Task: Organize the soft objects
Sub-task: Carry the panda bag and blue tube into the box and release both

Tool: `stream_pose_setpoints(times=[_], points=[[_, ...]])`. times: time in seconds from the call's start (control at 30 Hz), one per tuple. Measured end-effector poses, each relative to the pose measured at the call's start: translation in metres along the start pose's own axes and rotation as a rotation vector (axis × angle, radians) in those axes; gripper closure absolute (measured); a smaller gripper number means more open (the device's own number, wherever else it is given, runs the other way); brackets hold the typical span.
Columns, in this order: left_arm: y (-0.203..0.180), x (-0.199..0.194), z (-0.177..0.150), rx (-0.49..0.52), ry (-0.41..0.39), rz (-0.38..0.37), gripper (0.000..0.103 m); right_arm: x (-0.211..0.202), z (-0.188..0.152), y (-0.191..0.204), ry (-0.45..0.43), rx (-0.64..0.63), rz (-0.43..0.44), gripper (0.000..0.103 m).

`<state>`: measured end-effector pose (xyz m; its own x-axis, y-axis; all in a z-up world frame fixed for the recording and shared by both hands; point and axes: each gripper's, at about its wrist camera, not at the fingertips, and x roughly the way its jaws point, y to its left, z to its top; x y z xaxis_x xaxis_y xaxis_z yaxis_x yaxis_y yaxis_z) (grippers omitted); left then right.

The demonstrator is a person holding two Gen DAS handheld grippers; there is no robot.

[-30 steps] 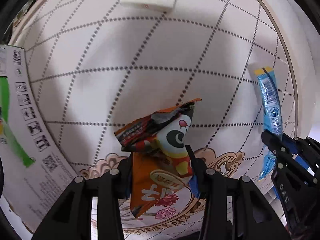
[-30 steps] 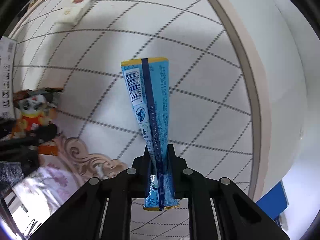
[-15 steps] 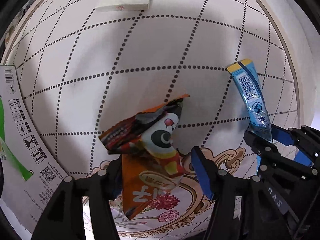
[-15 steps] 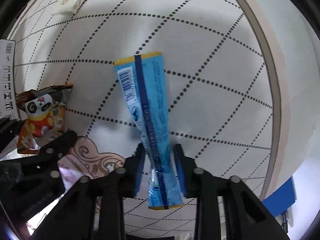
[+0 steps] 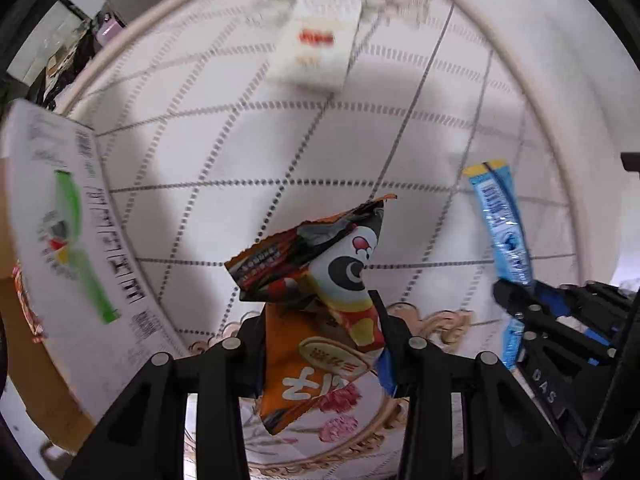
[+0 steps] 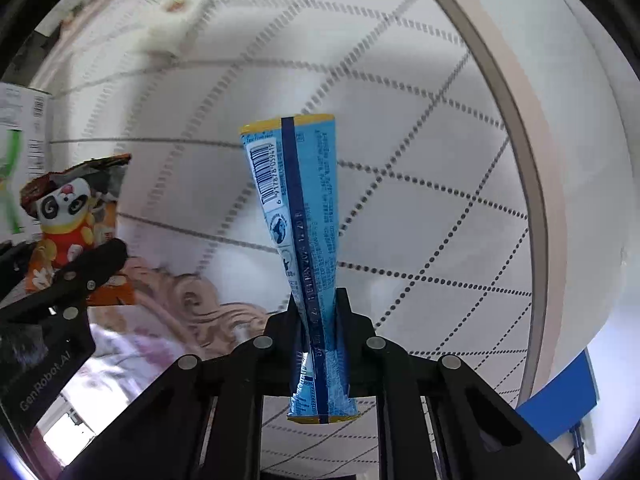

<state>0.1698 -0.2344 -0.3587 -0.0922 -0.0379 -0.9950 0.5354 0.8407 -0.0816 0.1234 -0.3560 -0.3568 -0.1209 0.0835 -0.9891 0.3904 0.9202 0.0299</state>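
Note:
My left gripper (image 5: 320, 312) is shut on an orange snack packet with a panda on it (image 5: 320, 292), held above the round white table. That packet also shows at the left of the right wrist view (image 6: 64, 216). My right gripper (image 6: 318, 308) is shut on a long blue wrapper with a yellow end and a barcode (image 6: 292, 200), pinched near its lower end. The blue wrapper and the right gripper also show at the right of the left wrist view (image 5: 500, 224).
A white cardboard box with a green stripe and printed marks (image 5: 72, 240) stands at the left. A white packet with red print (image 5: 316, 48) lies far across the table. The table's beige rim (image 6: 520, 152) curves along the right. A floral pattern (image 5: 340, 432) marks the table's middle.
Both grippers opened half a second ago and have closed again on their packets. Both have lifted away from the table, and the view is blurred by motion.

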Motion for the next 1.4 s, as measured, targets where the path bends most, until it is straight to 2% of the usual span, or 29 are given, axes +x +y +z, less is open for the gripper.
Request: stream_pose_setpoints(times=[0.17, 0.23, 0.27, 0.37, 0.43, 0.53, 0.67, 0.77, 0.93, 1.2, 1.27, 1.4], points=[[0.019, -0.071, -0.022, -0.061, -0.14, -0.087, 0.066, -0.075, -0.002, 0.022, -0.095, -0.066, 0.103, 0.089], [0.045, -0.104, -0.037, -0.099, -0.205, -0.114, 0.066, -0.109, -0.004, 0.04, -0.144, -0.109, 0.137, 0.089], [0.058, -0.121, -0.045, -0.122, -0.238, -0.117, 0.066, -0.128, -0.004, 0.054, -0.163, -0.141, 0.155, 0.089], [0.105, -0.163, -0.062, -0.185, -0.304, -0.123, 0.066, -0.149, -0.018, 0.106, -0.2, -0.214, 0.217, 0.089], [0.137, -0.183, -0.076, -0.22, -0.328, -0.112, 0.065, -0.167, -0.026, 0.136, -0.208, -0.263, 0.254, 0.089], [0.185, -0.198, -0.086, -0.275, -0.326, -0.081, 0.065, -0.17, -0.028, 0.186, -0.201, -0.329, 0.274, 0.089], [0.253, -0.187, -0.104, -0.362, -0.285, -0.007, 0.065, -0.152, -0.028, 0.247, -0.176, -0.362, 0.254, 0.089], [0.295, -0.161, -0.11, -0.422, -0.22, -0.008, 0.065, -0.135, -0.022, 0.278, -0.146, -0.363, 0.228, 0.089], [0.338, -0.116, -0.115, -0.461, -0.113, -0.02, 0.065, -0.09, 0.003, 0.315, -0.101, -0.353, 0.162, 0.089], [0.358, -0.064, -0.116, -0.465, 0.011, -0.035, 0.063, -0.039, 0.035, 0.335, -0.086, -0.325, 0.043, 0.088], [0.363, -0.055, -0.117, -0.494, 0.045, -0.033, 0.063, -0.03, 0.041, 0.338, -0.068, -0.322, 0.014, 0.087], [0.371, -0.05, -0.12, -0.541, 0.05, -0.068, 0.06, -0.027, 0.042, 0.34, -0.081, -0.328, -0.02, 0.082]])
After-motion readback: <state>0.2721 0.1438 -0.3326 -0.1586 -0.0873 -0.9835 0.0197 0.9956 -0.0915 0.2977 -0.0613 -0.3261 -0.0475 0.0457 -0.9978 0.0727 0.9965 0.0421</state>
